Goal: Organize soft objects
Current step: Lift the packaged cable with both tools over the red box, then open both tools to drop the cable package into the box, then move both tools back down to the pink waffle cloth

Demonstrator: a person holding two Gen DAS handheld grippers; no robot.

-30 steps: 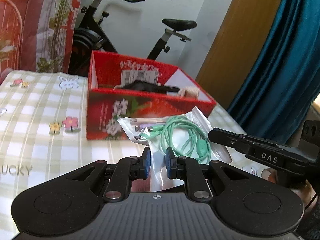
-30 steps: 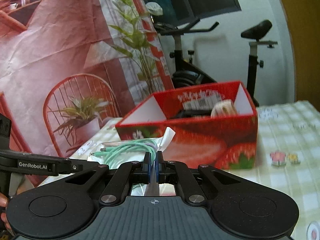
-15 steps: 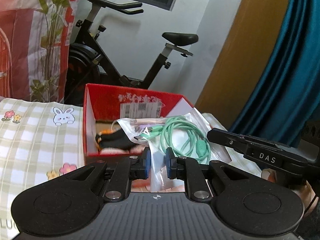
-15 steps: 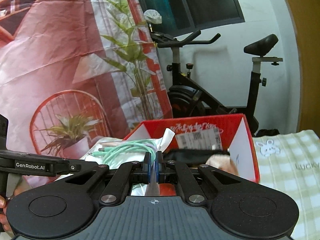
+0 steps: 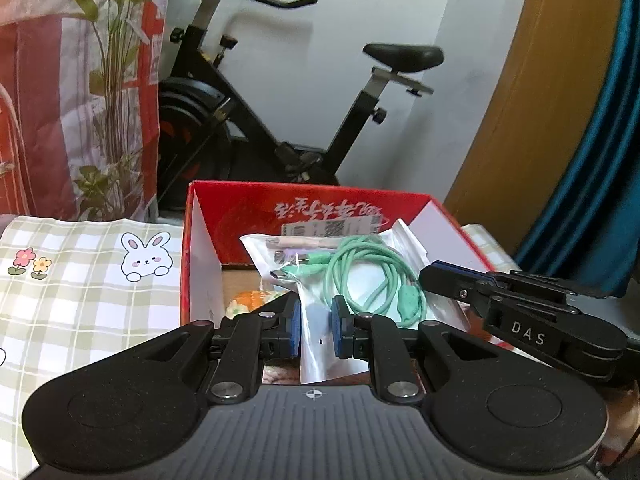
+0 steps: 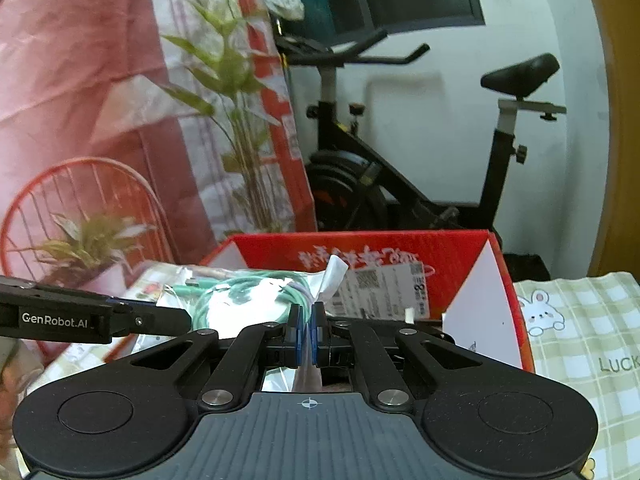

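Both grippers, left (image 5: 316, 330) and right (image 6: 307, 334), clamped on cable bag (image 5: 352, 276), sharing its floppy weight above red box (image 5: 200, 240) for dropping in.

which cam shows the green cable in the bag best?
Left wrist: the green cable shows nearly whole, coiled, with its connectors, inside the clear bag. The right wrist view sees the coil edge-on, flattened, partly behind the left gripper.

One red box (image 5: 312, 204), one cable bag (image 5: 320, 280), two claws.
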